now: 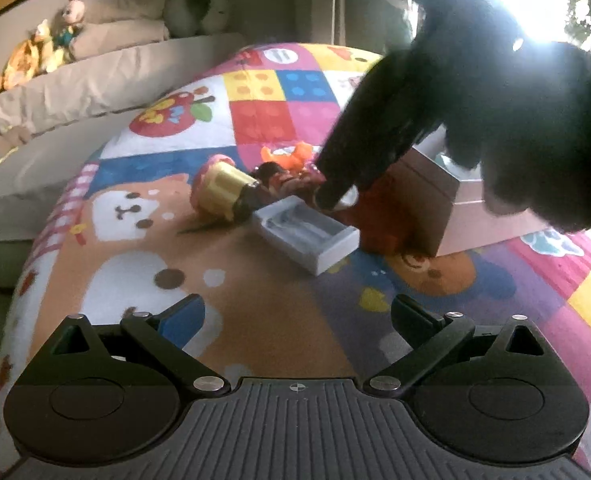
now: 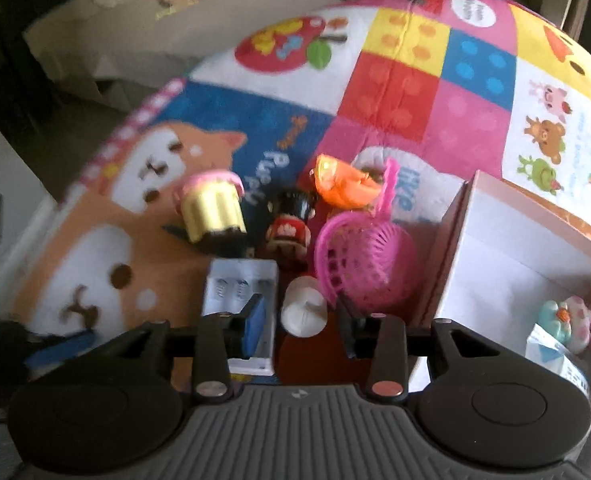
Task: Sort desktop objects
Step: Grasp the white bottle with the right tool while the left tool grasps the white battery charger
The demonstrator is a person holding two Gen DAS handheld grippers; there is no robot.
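Toys lie in a heap on the patterned mat [image 2: 395,92]: a yellow cupcake toy with pink top [image 2: 211,208], a red and black doll [image 2: 289,224], an orange toy [image 2: 343,184], a pink net scoop [image 2: 363,264], a grey battery tray [image 2: 239,284] and a small white bottle-shaped object [image 2: 304,310]. My right gripper [image 2: 301,322] is open with the white object between its fingers. My left gripper [image 1: 297,322] is open and empty, above the mat short of the tray [image 1: 307,234]. The right gripper's dark body [image 1: 435,120] reaches down to the heap.
A pink open box [image 2: 495,248] stands right of the heap and holds small toys [image 2: 567,320] and a carton. It also shows in the left wrist view [image 1: 471,216]. A bed with pillows and dolls [image 1: 47,48] lies beyond the mat.
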